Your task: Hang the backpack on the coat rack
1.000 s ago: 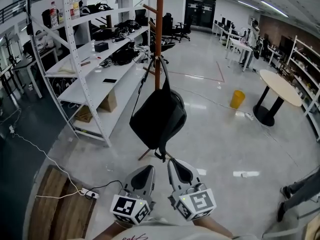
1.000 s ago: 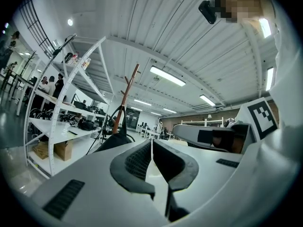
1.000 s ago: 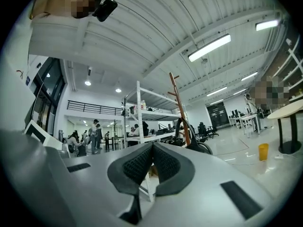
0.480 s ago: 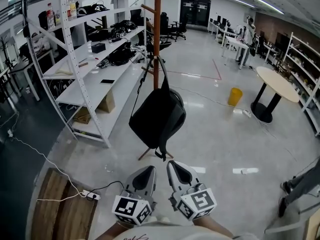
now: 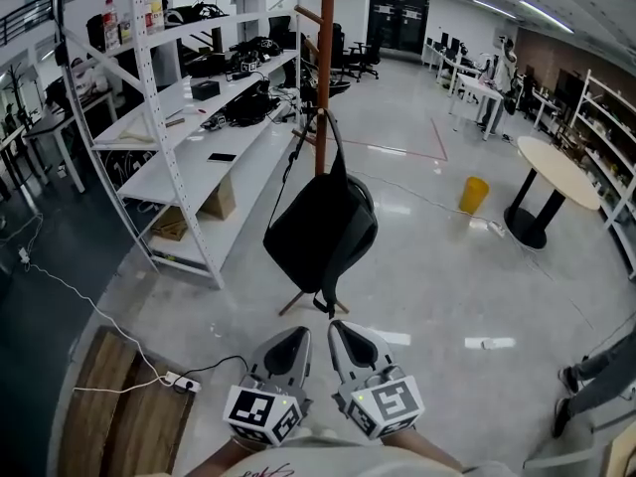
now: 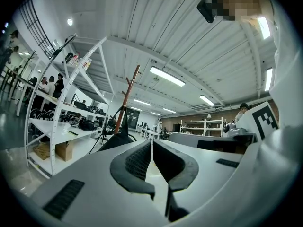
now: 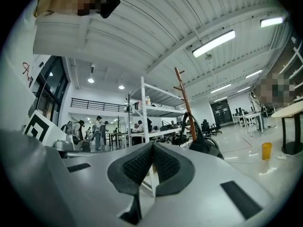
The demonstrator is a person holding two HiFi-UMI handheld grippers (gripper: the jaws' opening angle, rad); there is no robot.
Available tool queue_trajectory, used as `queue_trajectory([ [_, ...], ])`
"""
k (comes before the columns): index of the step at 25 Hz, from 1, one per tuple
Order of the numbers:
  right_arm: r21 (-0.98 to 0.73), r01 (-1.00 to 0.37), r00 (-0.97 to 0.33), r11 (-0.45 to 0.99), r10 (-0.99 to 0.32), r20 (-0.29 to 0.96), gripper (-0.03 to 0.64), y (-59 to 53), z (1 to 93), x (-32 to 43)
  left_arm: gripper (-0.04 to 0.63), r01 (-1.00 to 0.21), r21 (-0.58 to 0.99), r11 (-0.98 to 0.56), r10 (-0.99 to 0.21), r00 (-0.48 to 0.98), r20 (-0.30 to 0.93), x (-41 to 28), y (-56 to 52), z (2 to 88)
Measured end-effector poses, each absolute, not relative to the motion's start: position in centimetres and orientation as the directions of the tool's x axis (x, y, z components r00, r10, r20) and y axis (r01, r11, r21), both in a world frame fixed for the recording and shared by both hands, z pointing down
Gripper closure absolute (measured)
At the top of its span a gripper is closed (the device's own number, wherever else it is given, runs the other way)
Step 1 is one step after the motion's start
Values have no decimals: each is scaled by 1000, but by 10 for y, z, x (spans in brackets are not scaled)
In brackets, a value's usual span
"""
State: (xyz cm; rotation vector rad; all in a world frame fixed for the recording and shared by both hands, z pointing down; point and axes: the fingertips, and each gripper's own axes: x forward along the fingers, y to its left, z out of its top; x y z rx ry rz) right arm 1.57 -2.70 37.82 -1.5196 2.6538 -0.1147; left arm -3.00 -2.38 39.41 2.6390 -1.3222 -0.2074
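A black backpack [image 5: 321,233] hangs by its top loop from a peg of the brown wooden coat rack [image 5: 325,63], clear of the floor. The backpack [image 7: 207,147] and the rack's pole [image 7: 184,103] also show in the right gripper view, beyond the jaws. In the left gripper view the rack [image 6: 128,98] stands left of the jaws, with the backpack [image 6: 115,140] low behind them. My left gripper [image 5: 289,344] and right gripper [image 5: 347,337] sit side by side at the bottom of the head view, below the bag and apart from it. Both are shut with nothing between the pads.
White metal shelving [image 5: 174,117] with cables and gear runs along the left. A wooden pallet [image 5: 119,405] and a power strip [image 5: 181,383] lie at lower left. A round table [image 5: 556,172] and a yellow bin [image 5: 473,195] stand at the right. Glossy floor [image 5: 427,276] spreads around the rack.
The view has shifted slightly, so the rack and backpack sit a little to the right in the picture. The backpack still hangs on its peg. Both grippers stay shut, side by side.
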Motion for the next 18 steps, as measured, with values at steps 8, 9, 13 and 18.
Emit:
queue_trajectory([
  [8,-103,-862,-496,496,-868,-23,598,-24,381,22,571,-770,216,-600,-794,607,-44,-24,-21,396],
  [9,-105,-863,-494,493,-869,-24,598,-24,380,23,571,-770,217,-600,-794,607,-43,-23,-21,396],
  [13,-106,-865,-490,490,-871,-22,598,-23,379,24,571,-768,217,-602,-792,610,-39,-22,-18,395],
  [18,-108,-862,-497,496,-868,-14,598,-19,385,24,571,-768,213,-604,-791,611,-36,-20,-15,396],
])
